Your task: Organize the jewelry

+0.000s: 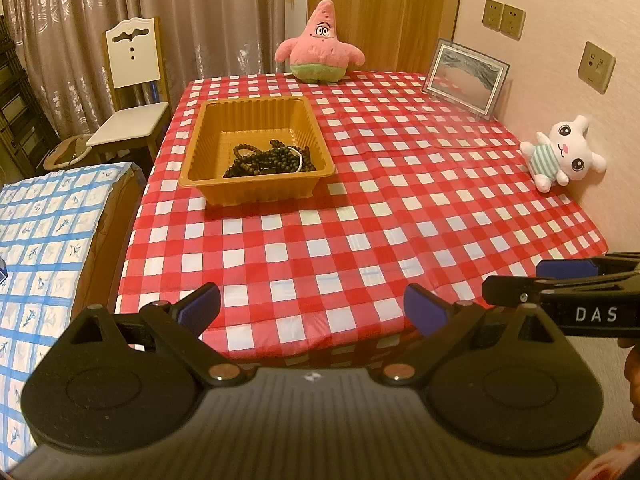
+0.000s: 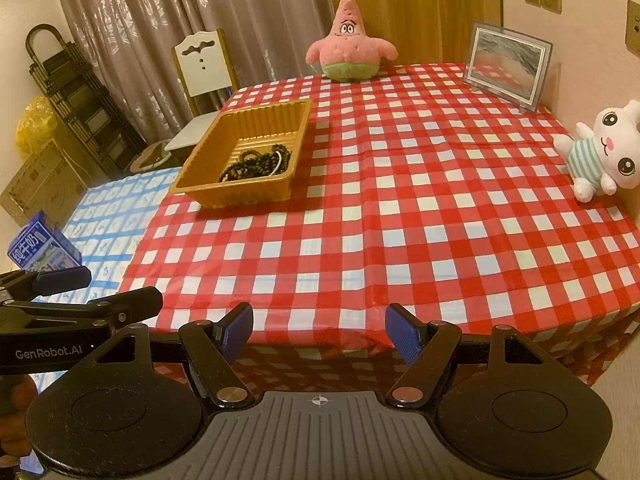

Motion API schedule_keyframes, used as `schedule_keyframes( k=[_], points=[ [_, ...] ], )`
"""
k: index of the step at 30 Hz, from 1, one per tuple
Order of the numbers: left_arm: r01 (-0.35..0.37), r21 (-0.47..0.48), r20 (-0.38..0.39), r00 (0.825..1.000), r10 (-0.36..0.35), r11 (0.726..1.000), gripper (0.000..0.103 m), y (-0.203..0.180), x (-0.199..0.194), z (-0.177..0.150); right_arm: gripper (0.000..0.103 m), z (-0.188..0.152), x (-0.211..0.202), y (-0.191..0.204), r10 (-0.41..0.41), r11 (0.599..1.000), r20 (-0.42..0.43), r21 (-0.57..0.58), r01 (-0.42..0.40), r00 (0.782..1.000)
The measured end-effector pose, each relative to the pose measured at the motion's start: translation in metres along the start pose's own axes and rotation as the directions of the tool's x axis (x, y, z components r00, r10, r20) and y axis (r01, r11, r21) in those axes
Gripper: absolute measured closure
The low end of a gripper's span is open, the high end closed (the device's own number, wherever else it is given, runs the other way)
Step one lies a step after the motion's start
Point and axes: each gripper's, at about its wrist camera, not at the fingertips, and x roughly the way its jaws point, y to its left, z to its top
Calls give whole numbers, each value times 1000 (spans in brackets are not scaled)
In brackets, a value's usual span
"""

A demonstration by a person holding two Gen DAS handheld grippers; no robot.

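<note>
Dark beads (image 1: 269, 159) lie in the tray (image 1: 256, 188); both grippers' fingers (image 1: 203, 309) (image 2: 236, 330) spread, empty.

Dark beaded jewelry (image 1: 269, 159) — tangled strands with a white cord — lies heaped in the orange tray (image 1: 200, 136), near its front wall.

On my red-checked tablecloth (image 2: 400, 216), a pink starfish plush (image 1: 319, 44) sits at the far edge and a framed picture (image 1: 466, 78) leans far right. A white bunny plush (image 2: 604, 152) lies against the right wall. Off left I see a white chair (image 1: 134, 92), a blue-checked cloth (image 1: 44, 232), a milk carton (image 2: 42, 248) and curtains (image 1: 160, 20).
</note>
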Motion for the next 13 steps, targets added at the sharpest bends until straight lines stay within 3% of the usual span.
schedule_keyframes(
  k=[13],
  points=[
    [6, 9, 8, 1000, -6, 1000, 5, 0, 1, 3, 30, 1, 1, 1, -2, 1000, 0, 0, 2, 1000]
  ],
)
